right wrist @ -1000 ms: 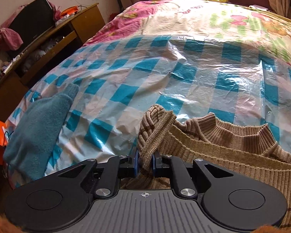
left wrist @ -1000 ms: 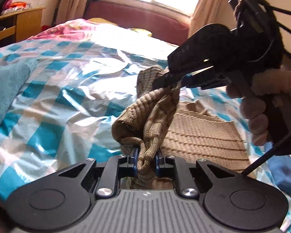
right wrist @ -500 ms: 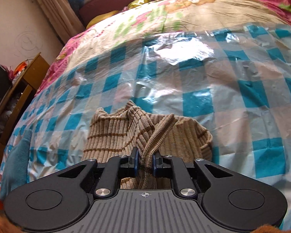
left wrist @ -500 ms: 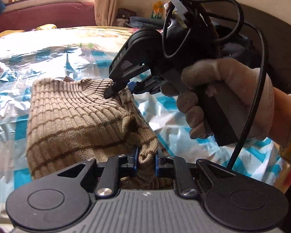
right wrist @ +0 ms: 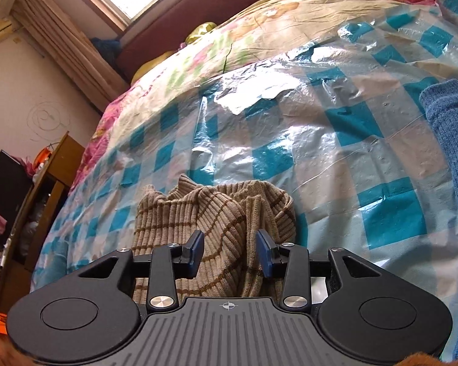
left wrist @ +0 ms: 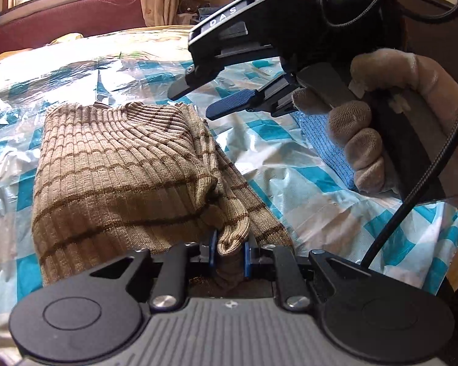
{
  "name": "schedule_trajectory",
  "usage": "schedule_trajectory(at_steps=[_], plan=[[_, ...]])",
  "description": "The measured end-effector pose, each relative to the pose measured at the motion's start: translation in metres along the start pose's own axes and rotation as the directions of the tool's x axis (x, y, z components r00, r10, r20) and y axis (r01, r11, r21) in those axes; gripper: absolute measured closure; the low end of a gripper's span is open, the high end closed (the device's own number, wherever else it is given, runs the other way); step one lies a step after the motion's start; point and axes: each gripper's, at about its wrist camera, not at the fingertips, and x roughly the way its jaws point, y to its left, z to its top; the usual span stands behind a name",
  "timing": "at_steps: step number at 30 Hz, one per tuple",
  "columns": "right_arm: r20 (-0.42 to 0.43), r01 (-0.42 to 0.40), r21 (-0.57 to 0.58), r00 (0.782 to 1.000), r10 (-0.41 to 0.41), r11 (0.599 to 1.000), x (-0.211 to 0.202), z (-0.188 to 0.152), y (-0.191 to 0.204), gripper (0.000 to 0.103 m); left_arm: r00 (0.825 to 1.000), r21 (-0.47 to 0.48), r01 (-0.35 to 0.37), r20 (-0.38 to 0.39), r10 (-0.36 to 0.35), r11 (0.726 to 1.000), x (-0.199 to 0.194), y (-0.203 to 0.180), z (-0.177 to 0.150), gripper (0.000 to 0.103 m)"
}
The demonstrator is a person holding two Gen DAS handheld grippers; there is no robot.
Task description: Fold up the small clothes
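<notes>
On the bed, through the left wrist camera, the striped tan sweater (left wrist: 119, 170) lies folded into a thick rectangle on the checked plastic sheet (left wrist: 314, 189), long axis running away from the lens towards the window end. Left claw (left wrist: 229, 254) is clenched on a bunched corner of knit at the near right edge. Right claw (left wrist: 198, 97) hovers above the far right corner, jaws apart, nothing in them, a gloved hand (left wrist: 381, 122) on the grip. A blue knit garment (left wrist: 323, 140) lies just beside, to the right.

Over to the right wrist view: right claw (right wrist: 230, 253) released, blue pads either side of the sweater (right wrist: 216, 213) folds without pinching them. Blue garment (right wrist: 455, 164) at the right edge.

My call: the fold is laid, so the left should let go low and gently, no tugging, or that corner drags the stack open. A light press along the long edge would square it.
</notes>
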Motion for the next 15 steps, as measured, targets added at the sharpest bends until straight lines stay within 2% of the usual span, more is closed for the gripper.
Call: schedule_trajectory(at_steps=[2, 6, 8, 10, 11, 12, 15], plan=[[-0.039, -0.025, -0.008, 0.999, 0.025, 1.0, 0.005, -0.003, 0.006, 0.057, 1.0, -0.003, 0.002, 0.0, -0.002, 1.0, 0.0, 0.001, 0.0, 0.082], [-0.115, 0.038, -0.021, 0.993, -0.04, 0.999, 0.031, -0.011, 0.011, 0.057, 1.0, 0.002, 0.0, 0.003, 0.0, 1.0, -0.003, -0.001, -0.002, 0.082], [-0.148, 0.029, 0.005, 0.989, -0.028, 1.0, 0.041, -0.015, 0.007, 0.057, 1.0, 0.007, -0.001, 0.004, 0.001, 1.0, -0.004, -0.002, -0.002, 0.082], [-0.137, 0.016, 0.025, 0.991, -0.013, 1.0, 0.04, -0.016, 0.004, 0.077, 1.0, 0.009, -0.001, 0.008, 0.001, 1.0, -0.006, -0.003, -0.001, 0.082], [-0.119, -0.005, 0.044, 0.993, 0.01, 0.999, 0.034, -0.015, 0.002, 0.083, 1.0, 0.014, 0.0, 0.017, 0.0, 1.0, -0.008, -0.004, 0.0, 0.082], [-0.087, -0.027, 0.061, 0.996, 0.033, 0.998, 0.025, -0.015, -0.001, 0.087, 1.0, 0.023, 0.0, 0.025, -0.001, 1.0, -0.01, -0.006, 0.0, 0.082], [0.015, -0.048, 0.078, 0.999, 0.047, 0.996, -0.001, -0.017, -0.009, 0.088, 1.0, 0.046, 0.008, 0.021, -0.009, 0.999, -0.007, -0.01, -0.003, 0.082]])
